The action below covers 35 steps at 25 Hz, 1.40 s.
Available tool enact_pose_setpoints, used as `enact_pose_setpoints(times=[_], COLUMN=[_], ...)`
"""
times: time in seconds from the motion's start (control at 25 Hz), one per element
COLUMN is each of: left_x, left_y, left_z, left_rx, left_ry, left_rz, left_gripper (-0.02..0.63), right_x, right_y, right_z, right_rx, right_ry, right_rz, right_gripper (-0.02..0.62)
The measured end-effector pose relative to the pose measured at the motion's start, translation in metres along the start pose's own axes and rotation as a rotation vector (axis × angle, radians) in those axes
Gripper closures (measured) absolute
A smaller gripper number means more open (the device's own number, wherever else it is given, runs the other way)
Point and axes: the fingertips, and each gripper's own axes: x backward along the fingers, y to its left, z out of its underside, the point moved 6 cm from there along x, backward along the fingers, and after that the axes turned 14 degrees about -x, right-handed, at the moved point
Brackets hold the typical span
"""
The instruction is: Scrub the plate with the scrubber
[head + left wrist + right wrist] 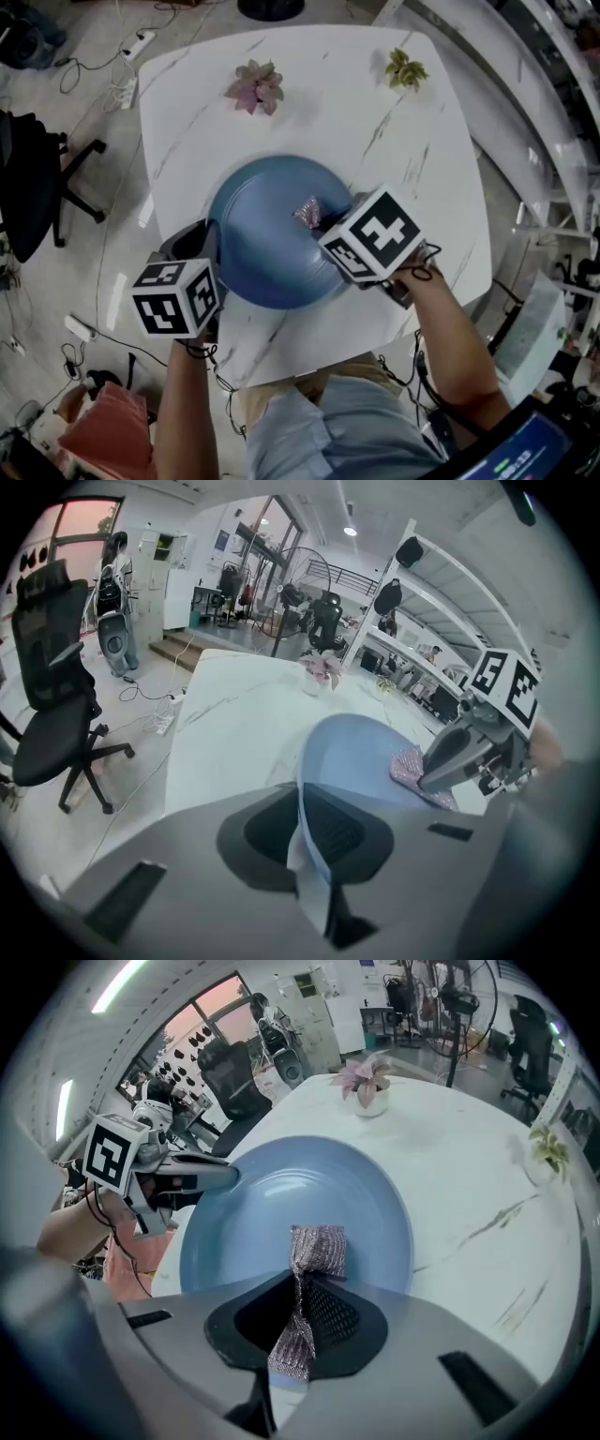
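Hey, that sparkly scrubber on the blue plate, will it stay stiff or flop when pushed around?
Probably floppy: the scrubber is creased and folded where the right claw pinches it. Likely light, since it's thin mesh. It may bunch up on the smooth plate rather than slide flat.

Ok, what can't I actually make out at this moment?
- Head view: the marker cube on the right gripper covers its jaws and most of the scrubber.
- Head view: the marker cube on the left gripper hides its grip on the plate rim.
- Right gripper view: whether the scrubber presses the plate; the angle doesn't show it.
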Motion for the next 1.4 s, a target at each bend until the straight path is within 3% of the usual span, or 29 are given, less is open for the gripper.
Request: enact_pose_setpoints(times=[0.32,0.72,1.04,1.4], left_x=[-0.002,-0.003,-0.002,-0.002], left_y=[0.0,0.0,0.002,0.001], left_z=[-0.002,0.0,0.001,0.002], left_rx=[0.001,0.027,0.051,0.051], left_ry=[-0.001,0.005,-0.009,-0.009], left_rz=[0.02,0.021,0.016,0.002], left_gripper=[0.584,0.584,0.584,0.584], right_x=[-0.007,-0.028,-0.042,-0.04], right_y=[-0.003,0.041,0.089,0.097], right_z=[-0.042,-0.076,-0.057,-0.01], right_rx=[0.04,0.157,0.243,0.245], right_ry=[0.01,0.056,0.087,0.127], right_rz=[-0.008,-0.08,-0.145,-0.2], right_gripper=[0.543,0.543,0.543,0.545])
